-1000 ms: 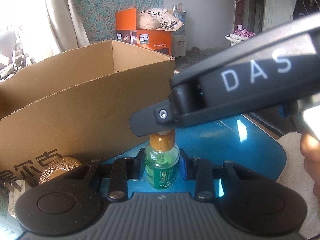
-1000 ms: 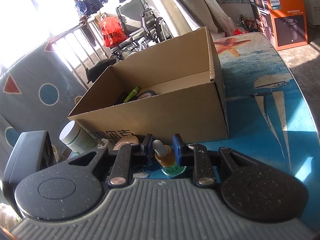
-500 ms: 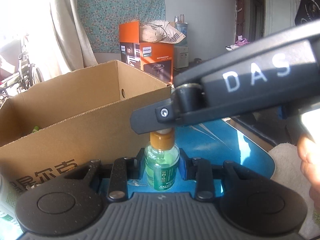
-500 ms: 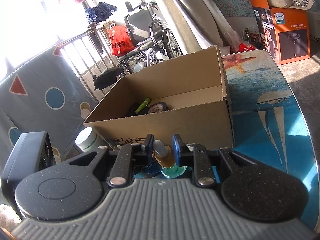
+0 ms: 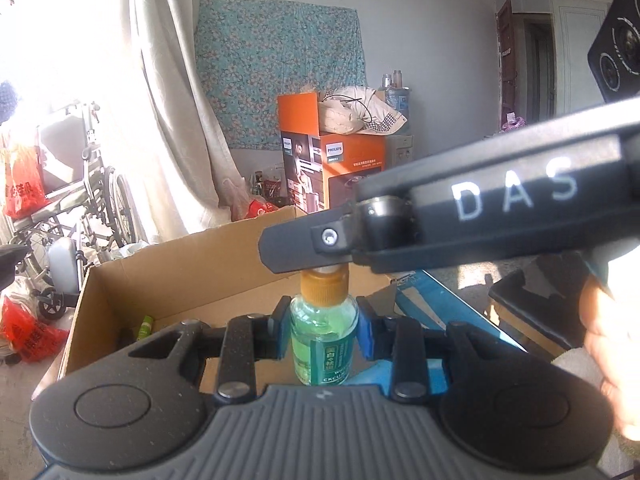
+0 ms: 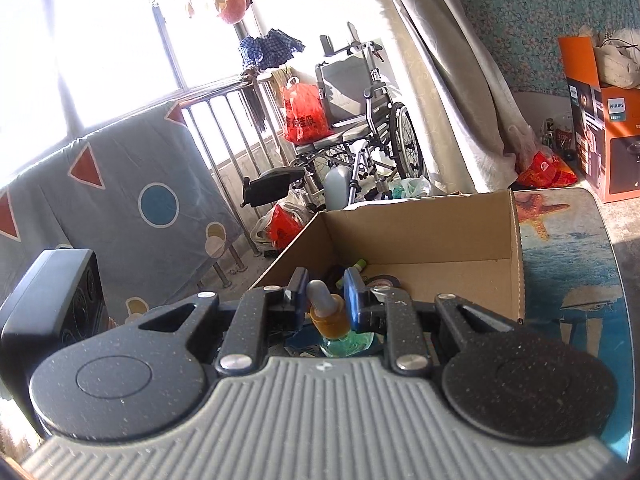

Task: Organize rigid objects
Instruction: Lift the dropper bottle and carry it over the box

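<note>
A small green glass bottle (image 5: 323, 344) with an amber dropper cap (image 5: 324, 290) hangs in the air just in front of an open cardboard box (image 5: 180, 264). My left gripper (image 5: 323, 332) is shut on the bottle's body. My right gripper reaches in from the right, one finger (image 5: 296, 246) lying across the cap's top. In the right wrist view the right gripper (image 6: 325, 294) is shut on the grey rubber bulb (image 6: 318, 294) above the amber cap (image 6: 330, 322). The box (image 6: 420, 236) lies straight beyond it.
The box holds a green marker (image 5: 145, 326) and a dark tape roll (image 6: 380, 280). It stands on a blue sea-print table (image 6: 560, 264). A person's hand (image 5: 604, 340) shows at the right edge. A wheelchair (image 6: 360, 120), red bags and an orange carton (image 5: 340, 160) stand behind.
Both grippers have risen together with the bottle between them. The box has dropped lower in both views and its inside now shows. The grips are unchanged.
</note>
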